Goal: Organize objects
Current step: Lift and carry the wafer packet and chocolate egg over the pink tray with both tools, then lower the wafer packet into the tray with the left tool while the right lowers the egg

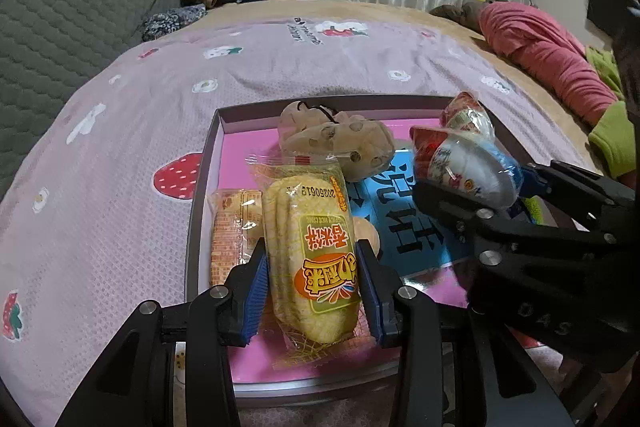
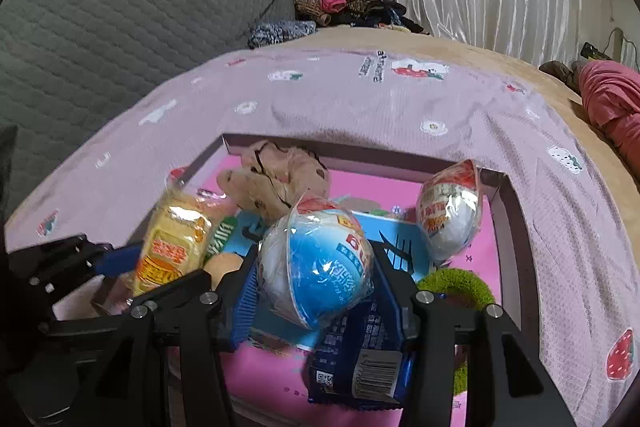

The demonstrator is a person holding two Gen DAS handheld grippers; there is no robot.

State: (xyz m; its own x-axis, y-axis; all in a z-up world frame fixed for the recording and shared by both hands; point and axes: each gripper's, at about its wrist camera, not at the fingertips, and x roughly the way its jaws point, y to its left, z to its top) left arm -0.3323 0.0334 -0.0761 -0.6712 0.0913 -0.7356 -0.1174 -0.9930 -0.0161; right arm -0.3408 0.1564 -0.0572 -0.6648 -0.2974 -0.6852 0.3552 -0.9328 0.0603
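Nearly sorted – two snacks left to drop.
Your left hand-held gripper (image 1: 314, 301) grips the rice cracker pack (image 1: 310, 251), your right hand-held gripper (image 2: 316, 301) grips the blue egg (image 2: 316, 263), both over the box (image 1: 200, 195); other items already inside.

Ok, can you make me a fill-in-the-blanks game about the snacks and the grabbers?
1. The left gripper holds a ____ rice cracker packet.
2. The right gripper holds a wrapped egg that is white and ____.
3. Both grippers hang over a shallow box whose floor is ____.
4. The box sits on a bedspread printed with red ____.

Missing words: yellow; blue; pink; strawberries
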